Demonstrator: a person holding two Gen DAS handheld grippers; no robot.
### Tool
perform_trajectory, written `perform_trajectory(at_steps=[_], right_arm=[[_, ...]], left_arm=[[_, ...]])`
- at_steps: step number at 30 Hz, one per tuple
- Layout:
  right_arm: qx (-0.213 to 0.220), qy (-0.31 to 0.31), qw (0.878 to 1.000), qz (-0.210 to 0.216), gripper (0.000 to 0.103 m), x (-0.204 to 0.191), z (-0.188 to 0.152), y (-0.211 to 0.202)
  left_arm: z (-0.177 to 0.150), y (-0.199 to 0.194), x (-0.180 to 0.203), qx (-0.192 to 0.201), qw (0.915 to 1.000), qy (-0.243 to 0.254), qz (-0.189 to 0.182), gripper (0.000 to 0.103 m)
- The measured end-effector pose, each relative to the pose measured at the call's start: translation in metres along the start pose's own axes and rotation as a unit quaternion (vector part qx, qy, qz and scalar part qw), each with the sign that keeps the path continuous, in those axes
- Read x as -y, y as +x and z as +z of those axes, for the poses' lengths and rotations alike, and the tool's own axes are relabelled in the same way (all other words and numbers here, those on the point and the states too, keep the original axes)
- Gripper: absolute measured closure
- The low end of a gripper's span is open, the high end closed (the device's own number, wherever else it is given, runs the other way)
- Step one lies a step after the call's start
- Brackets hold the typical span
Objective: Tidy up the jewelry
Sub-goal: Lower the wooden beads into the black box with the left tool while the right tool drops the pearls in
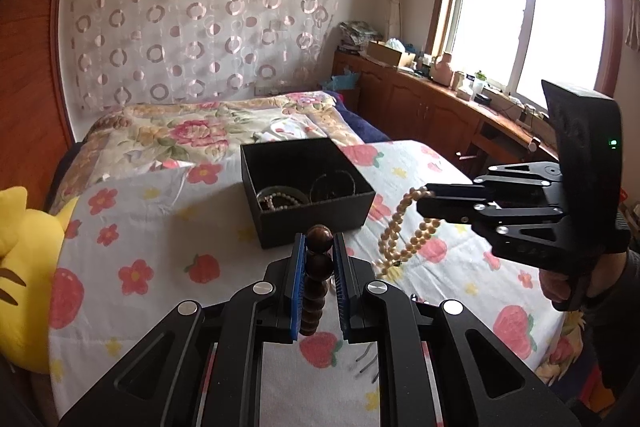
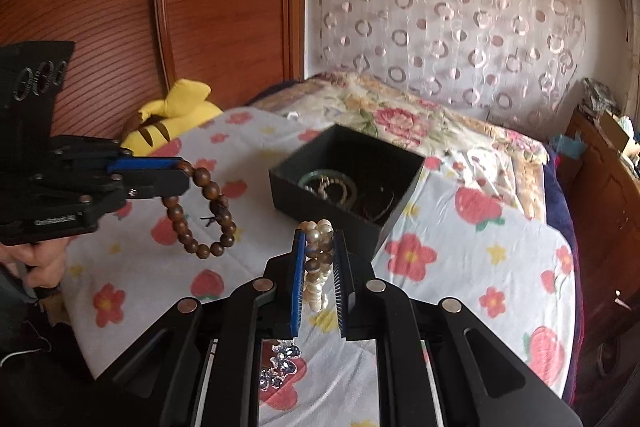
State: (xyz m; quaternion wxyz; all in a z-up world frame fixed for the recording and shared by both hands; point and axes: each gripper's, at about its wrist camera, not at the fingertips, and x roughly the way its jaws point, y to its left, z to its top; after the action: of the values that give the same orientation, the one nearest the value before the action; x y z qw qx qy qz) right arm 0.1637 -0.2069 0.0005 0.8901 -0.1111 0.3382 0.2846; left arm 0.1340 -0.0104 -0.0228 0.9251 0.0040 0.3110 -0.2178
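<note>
aloft, left gripper clamping brown bead bracelet, right gripper clamping pale bead strand, black box beyond

Blown-out daylight from the window; soft focus, fisheye-curved dark edges.

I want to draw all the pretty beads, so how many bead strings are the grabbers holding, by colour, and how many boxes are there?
Dark brown wooden bead bracelets: 1, in the left gripper, seen hanging at.
Cream pearl-like bead strings: 1, in the right gripper, seen hanging at.
Black boxes: 1, with more jewelry inside that is too dim to count.
Total: 3
</note>
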Motion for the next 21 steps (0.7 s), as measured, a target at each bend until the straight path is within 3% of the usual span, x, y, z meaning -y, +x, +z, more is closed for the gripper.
perform_trajectory(at_steps=[12,21], right_arm=[[0.041,-0.016,0.999,-0.005,0.088,0.007,0.035,-0.025],[0.058,-0.033,0.998,-0.005,0.088,0.022,0.075,-0.014]], left_arm=[[0.047,0.002,0.000,0.028,0.9995,0.010,-0.007,0.091],[0.088,0.034,-0.008,0.030,0.9994,0.019,-0.006,0.091]])
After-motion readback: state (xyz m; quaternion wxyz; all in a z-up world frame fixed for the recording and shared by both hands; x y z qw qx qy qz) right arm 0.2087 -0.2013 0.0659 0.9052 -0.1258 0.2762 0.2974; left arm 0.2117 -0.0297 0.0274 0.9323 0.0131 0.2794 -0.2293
